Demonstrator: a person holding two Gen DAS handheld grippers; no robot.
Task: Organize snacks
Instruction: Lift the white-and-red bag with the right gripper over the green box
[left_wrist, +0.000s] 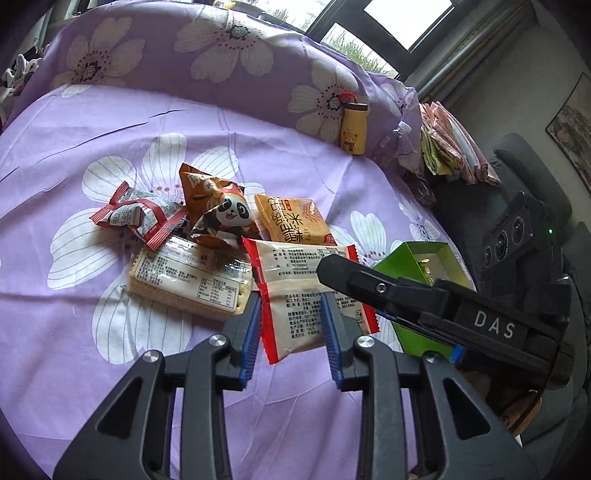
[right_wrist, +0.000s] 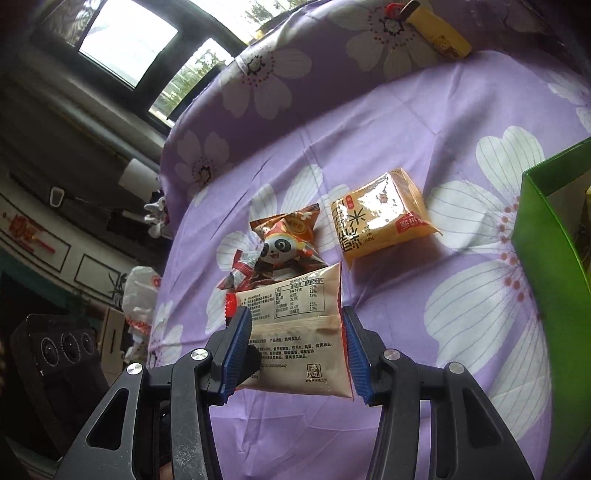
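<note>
We count five snack packets (left_wrist: 221, 236); our right gripper (right_wrist: 293, 350) clamps the beige red-edged packet (right_wrist: 299, 332), left gripper (left_wrist: 290, 332) apart.

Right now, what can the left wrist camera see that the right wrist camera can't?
Only the left wrist view shows the clear cracker pack, the crumpled red-and-white wrapper, and the right gripper's black body marked DAS.

Only the right wrist view shows the right gripper with its blue pads on both sides of the beige snack packet.

Both show that beige packet, the panda snack bag, the orange packet, the green box, the yellow bottle and the purple flowered sheet.
</note>
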